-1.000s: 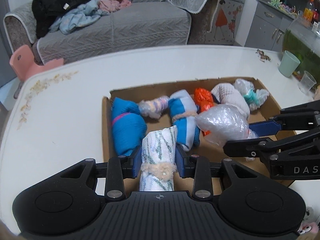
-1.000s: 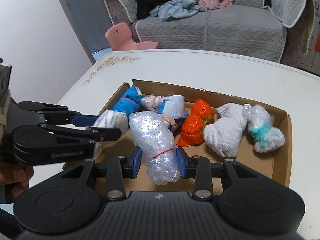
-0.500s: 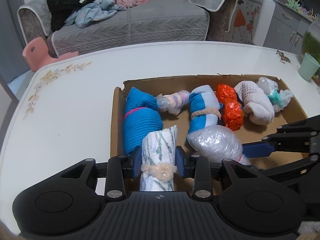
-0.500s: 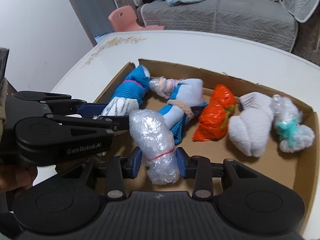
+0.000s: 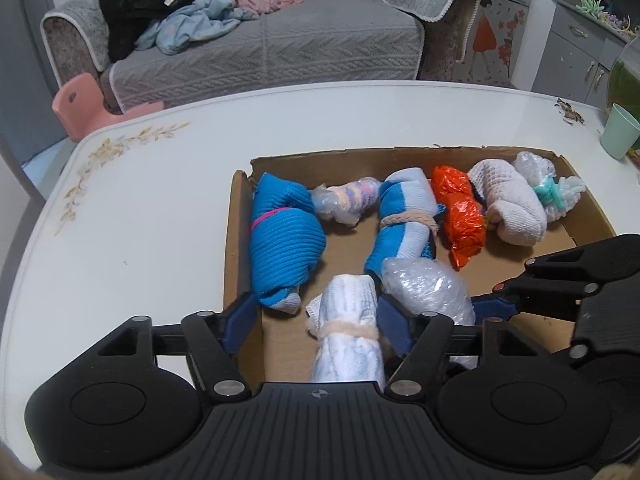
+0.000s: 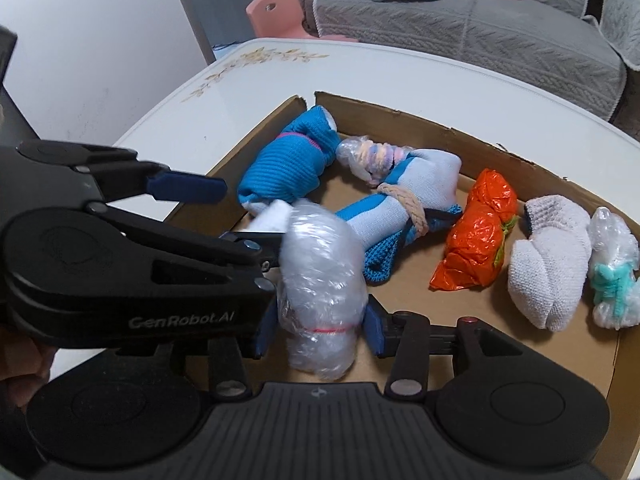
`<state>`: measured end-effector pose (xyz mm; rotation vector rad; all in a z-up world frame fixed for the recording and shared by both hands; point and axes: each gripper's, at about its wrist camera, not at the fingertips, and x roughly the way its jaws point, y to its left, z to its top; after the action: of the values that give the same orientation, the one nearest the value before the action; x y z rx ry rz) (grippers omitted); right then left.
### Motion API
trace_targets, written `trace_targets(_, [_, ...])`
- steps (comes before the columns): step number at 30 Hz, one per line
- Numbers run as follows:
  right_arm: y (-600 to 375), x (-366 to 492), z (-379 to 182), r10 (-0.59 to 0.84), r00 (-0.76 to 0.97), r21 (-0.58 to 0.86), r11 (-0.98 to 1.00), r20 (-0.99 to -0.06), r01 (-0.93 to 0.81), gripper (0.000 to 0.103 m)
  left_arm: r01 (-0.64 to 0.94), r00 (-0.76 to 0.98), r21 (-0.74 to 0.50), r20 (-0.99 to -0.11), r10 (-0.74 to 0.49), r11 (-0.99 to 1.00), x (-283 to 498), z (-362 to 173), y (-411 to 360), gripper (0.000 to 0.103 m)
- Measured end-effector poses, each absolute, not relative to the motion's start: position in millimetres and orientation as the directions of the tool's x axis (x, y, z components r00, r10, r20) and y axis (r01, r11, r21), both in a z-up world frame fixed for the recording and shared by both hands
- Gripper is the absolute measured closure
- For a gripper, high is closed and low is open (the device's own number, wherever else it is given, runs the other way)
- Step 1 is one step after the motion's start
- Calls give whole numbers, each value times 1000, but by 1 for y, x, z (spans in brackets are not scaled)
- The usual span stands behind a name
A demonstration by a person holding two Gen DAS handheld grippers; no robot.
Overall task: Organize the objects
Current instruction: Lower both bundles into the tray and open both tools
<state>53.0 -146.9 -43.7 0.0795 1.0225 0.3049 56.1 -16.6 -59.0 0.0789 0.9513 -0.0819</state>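
- Bundles of rolled socks and wrapped items are being gathered into the cardboard box point(image 5: 592, 216) on the white table point(image 5: 160, 208); six already lie along the box's far side.
- Left gripper point(image 5: 318, 322) now stands wide, its blue pads clear of the white patterned roll point(image 5: 348, 328), which sits on the box floor at the near-left corner, just beside the blue sock bundle point(image 5: 284, 248). A second ago the pads were pinched on that roll above the box; judging from the gap, it has just been let go.
- Right gripper point(image 6: 318, 330) holds the bubble-wrap bundle point(image 6: 320, 280) across its red band, pads tight on both sides. The bundle touches the white patterned roll and sits low near the box's front edge, lower than a second ago.
- Both bundles look placed in the open front row because the far row is full: the striped blue-white roll point(image 5: 404, 220), orange plastic bundle point(image 5: 460, 216), white knit sock point(image 5: 512, 208) and teal-tied bubble wrap point(image 5: 552, 192) fill the far side.
- Next step, in my judgement: release the bubble-wrap bundle and withdraw both grippers without dragging the soft rolls.
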Motion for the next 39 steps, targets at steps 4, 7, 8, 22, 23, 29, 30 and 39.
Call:
trace_targets(4, [-148,50,-43,282,481,200,956,-830,-215,57,94,572,21,-819,-36,995,53,-52,-16,27])
trace_targets(7, [-149,50,-42,282,480,205,956,-831,-208,56,93,575,55,-818,-9,994,48,-41,-17,22])
trace_targets(8, [-149,50,-42,283,479,205,956,-831,-209,55,93,573,62,-819,-2,994,46,-36,-16,20])
trace_targets(22, [-126,56,-41,311,475,217,946,-823,-243,50,132,524,78,-852,-3,988,13,7,-1,18])
trace_targets(23, [-127,54,-40,307,476,212,946,-824,-244,48,135,518,71,-855,-10,988,11,4,0,18])
trace_targets(29, [-137,50,-31,296,486,200,950,-822,-240,40,167,507,77,-862,-18,983,9,-6,1,18])
trace_targets(30, [-139,50,-30,300,484,206,949,-822,-239,39,164,504,72,-863,-21,984,10,-6,2,18])
trace_targets(39, [-140,42,-27,291,474,186,948,-831,-257,37,171,514,72,-857,-27,983,6,-3,1,18])
